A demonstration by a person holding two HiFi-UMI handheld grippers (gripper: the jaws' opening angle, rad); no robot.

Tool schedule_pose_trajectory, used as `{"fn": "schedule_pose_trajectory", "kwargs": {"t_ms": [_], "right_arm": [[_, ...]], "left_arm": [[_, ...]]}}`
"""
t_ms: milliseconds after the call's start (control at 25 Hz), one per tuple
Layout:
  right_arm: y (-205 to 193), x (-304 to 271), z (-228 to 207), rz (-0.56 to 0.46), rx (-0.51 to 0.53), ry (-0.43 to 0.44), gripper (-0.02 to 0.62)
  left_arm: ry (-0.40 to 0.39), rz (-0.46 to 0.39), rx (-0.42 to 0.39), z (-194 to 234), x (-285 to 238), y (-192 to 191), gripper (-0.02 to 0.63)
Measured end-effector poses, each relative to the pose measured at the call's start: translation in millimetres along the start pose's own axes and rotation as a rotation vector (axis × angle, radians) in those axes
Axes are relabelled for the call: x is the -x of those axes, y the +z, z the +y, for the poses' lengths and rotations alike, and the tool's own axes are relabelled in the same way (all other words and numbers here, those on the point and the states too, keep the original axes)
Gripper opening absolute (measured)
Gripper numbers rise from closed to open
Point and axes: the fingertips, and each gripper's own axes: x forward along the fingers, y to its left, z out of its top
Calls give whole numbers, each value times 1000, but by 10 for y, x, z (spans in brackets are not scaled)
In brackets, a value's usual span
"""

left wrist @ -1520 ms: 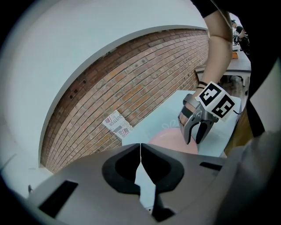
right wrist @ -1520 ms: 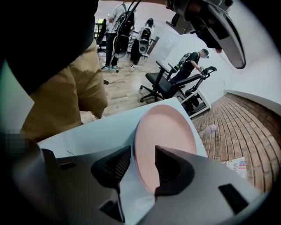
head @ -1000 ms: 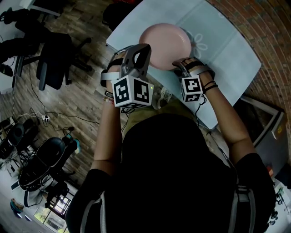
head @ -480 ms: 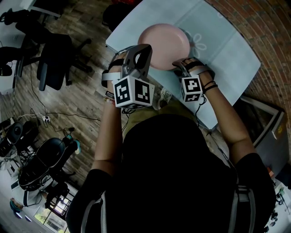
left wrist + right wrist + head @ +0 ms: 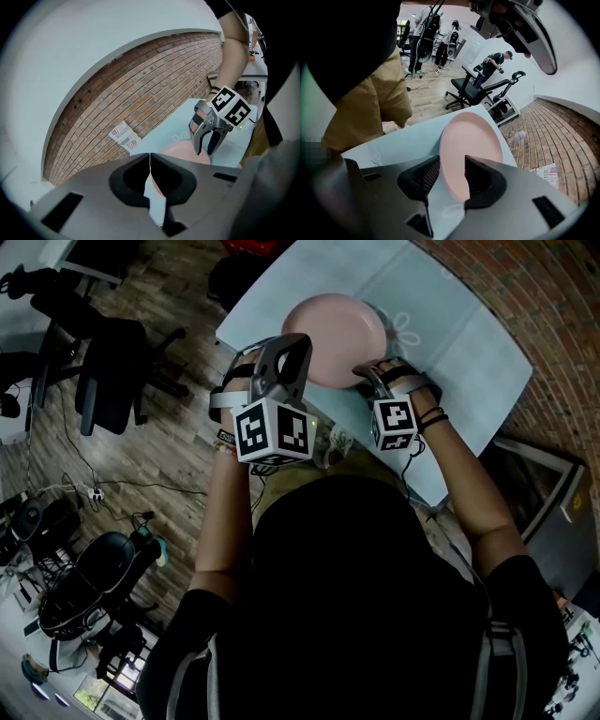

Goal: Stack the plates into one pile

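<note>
Grey right claw point(image 5: 451, 166) grasps the near rim of the pink round plate point(image 5: 476, 138), which is on or just above the pale blue table point(image 5: 401, 140). Left claw point(image 5: 150, 161) is clenched, empty and raised. A rim-only hold may tip, so keep the plate level.

Your pale blue worktop point(image 5: 469, 343), brickwork point(image 5: 553, 296) beyond it, printed paper point(image 5: 124, 137) against the bricks, black office chair point(image 5: 108, 371) on plank floor point(image 5: 178, 446) to your left, loose cables point(image 5: 94, 486).
</note>
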Motion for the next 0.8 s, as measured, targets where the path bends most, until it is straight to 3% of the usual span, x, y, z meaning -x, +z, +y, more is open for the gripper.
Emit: {"fn": "schedule_pose_trajectory", "kwargs": {"t_ms": [360, 600, 800], "right_arm": [[126, 317, -357, 12, -112, -179, 179], [295, 686, -525, 27, -334, -297, 179], [385, 929, -681, 56, -459, -429, 179]], "left_arm": [[3, -78, -42, 75, 90, 127, 25], [-14, -136, -75, 186, 204, 187, 25], [-47, -188, -120, 243, 267, 181, 25]]}}
